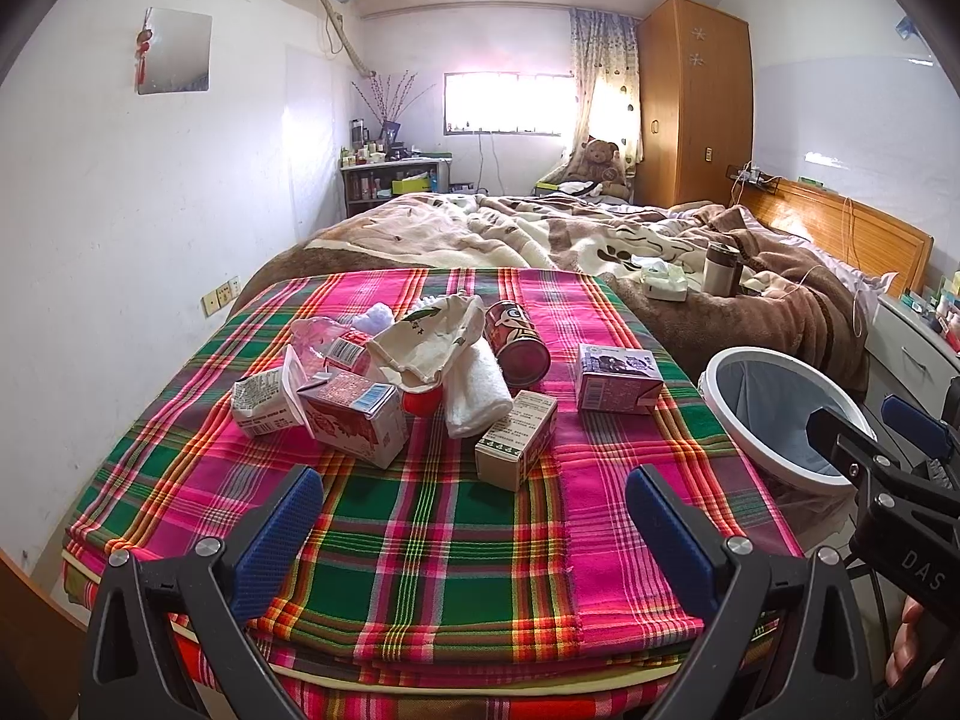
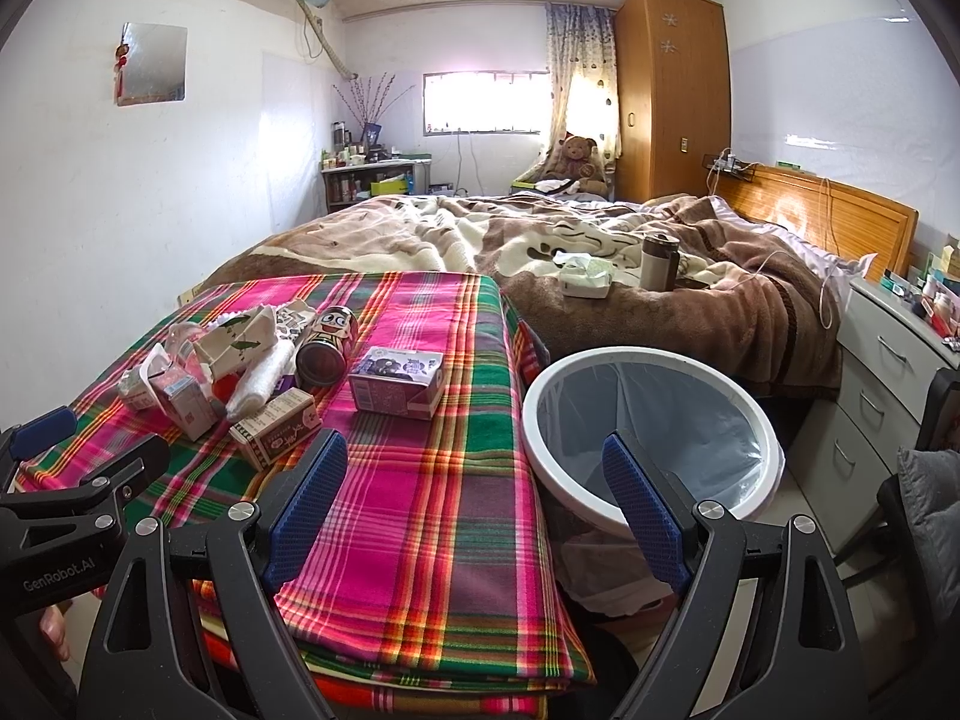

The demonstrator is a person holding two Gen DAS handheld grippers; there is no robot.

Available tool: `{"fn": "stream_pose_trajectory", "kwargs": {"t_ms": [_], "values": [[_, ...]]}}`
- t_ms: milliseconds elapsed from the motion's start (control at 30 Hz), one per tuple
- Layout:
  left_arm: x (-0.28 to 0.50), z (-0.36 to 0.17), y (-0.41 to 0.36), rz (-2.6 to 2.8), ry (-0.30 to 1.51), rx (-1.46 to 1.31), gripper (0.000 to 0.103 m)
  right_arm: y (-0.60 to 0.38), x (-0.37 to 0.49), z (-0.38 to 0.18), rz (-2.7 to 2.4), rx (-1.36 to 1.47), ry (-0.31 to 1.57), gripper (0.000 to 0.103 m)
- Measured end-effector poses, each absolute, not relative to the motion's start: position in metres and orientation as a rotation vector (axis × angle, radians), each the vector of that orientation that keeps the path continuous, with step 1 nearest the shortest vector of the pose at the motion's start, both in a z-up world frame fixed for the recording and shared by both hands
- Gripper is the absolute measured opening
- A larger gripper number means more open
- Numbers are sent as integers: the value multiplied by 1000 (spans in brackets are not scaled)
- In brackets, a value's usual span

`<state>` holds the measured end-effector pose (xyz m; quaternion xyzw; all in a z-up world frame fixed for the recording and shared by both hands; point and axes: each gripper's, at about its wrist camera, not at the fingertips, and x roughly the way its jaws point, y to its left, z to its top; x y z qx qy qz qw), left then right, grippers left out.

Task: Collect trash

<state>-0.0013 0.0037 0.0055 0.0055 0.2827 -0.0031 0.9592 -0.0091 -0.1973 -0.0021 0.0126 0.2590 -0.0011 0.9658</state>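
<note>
Legible markings: "GenRobot.AI" on the left gripper (image 2: 45,423) body in the right wrist view, "DAS" on the right gripper (image 1: 888,426) body in the left wrist view; carton print unreadable.

Hidden, cropped and unreadable parts

A red item (image 1: 422,401) lies mostly buried under the cloth bag (image 1: 429,339) and white towel (image 1: 477,390); carton print is too small to read. At 3 o'clock in the left wrist view the right gripper (image 1: 888,450) is cut by the edge, its fingers covering the bin (image 1: 750,414) rim.
</note>
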Motion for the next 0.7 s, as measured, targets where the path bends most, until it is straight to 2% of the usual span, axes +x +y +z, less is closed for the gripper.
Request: {"fn": "stream_pose_trajectory", "kwargs": {"t_ms": [700], "values": [[8,-2,8,-7,585,7,102,-199,-6,-2,-4,21,534,89]]}}
